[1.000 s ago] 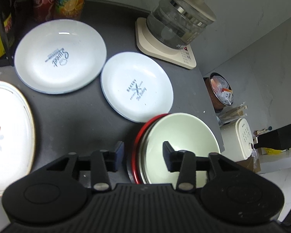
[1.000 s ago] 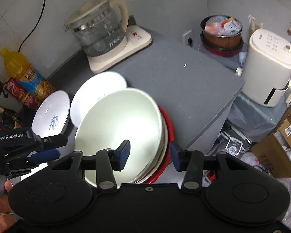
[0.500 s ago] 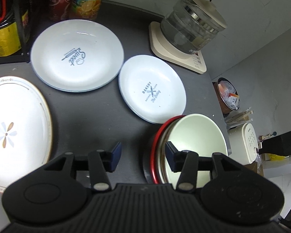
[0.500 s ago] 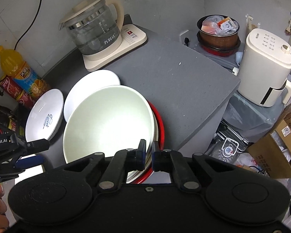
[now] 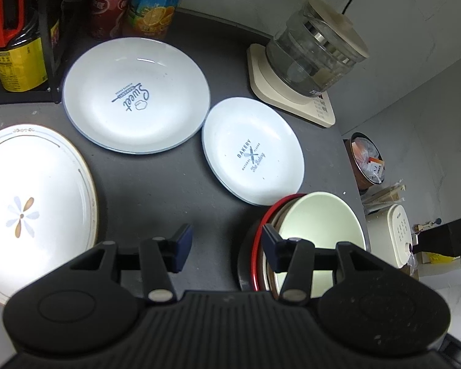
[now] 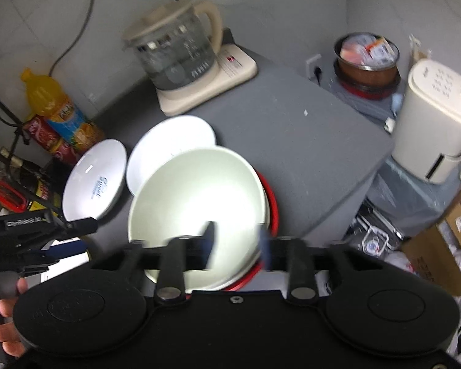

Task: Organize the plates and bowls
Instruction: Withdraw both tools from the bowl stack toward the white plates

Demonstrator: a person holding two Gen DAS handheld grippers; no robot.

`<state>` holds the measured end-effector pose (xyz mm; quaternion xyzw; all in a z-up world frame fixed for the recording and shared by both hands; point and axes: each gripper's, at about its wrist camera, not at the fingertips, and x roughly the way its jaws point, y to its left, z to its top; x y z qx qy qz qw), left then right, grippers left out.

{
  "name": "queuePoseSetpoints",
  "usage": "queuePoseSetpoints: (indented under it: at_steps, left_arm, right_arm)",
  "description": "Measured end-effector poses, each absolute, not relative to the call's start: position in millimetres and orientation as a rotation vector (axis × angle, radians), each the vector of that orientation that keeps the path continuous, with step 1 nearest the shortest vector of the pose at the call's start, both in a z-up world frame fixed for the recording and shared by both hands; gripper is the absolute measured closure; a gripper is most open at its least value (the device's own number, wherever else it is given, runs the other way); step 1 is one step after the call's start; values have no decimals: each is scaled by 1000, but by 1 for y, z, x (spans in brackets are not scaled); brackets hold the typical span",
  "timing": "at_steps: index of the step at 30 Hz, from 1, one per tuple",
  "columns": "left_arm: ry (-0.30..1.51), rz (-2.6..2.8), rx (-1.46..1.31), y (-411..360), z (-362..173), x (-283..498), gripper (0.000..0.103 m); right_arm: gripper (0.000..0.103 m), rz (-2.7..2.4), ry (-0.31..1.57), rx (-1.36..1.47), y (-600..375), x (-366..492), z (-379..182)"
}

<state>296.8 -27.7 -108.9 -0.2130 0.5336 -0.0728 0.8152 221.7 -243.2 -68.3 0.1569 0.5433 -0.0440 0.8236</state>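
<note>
The right gripper (image 6: 237, 243) is hanging open and holding nothing, right over the near rim of the pale green bowl (image 6: 196, 206) sitting in its stack, so it is needing a gentle, straight squeeze on that rim.

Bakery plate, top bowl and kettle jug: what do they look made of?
Bakery plate: likely glazed ceramic, white and glossy, with printed blue lettering. Top bowl: pale green with a bright glare spot, so a smooth gloss finish; ceramic or melamine, can't tell which. Kettle jug: clear glass body, apparently, with a cream plastic-looking lid and handle.
</note>
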Motion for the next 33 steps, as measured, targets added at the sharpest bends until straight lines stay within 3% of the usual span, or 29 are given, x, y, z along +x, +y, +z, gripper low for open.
queuePoseSetpoints:
  at_steps: [3,7,12,16,33]
  left_arm:
    - [1137,-133,-443,-27,-109,299,46]
    - [1114,-107,-446,-28,-106,303,41]
    - [1082,-112,-435,-34,-100,308,36]
    - [1077,-98,-430,-38,-99,315,32]
    - [1067,140,-524,-9,-115,324,31]
  right_arm:
    - [41,-62,1137,307,-243,230,-62]
    - [21,7,1125,285,-244,246,-61]
    - [6,95,1112,224,-241,270,-59]
    - [4,141,1127,206,-238,291,-63]
    - [1,405,1188,133,-196,363,-86]
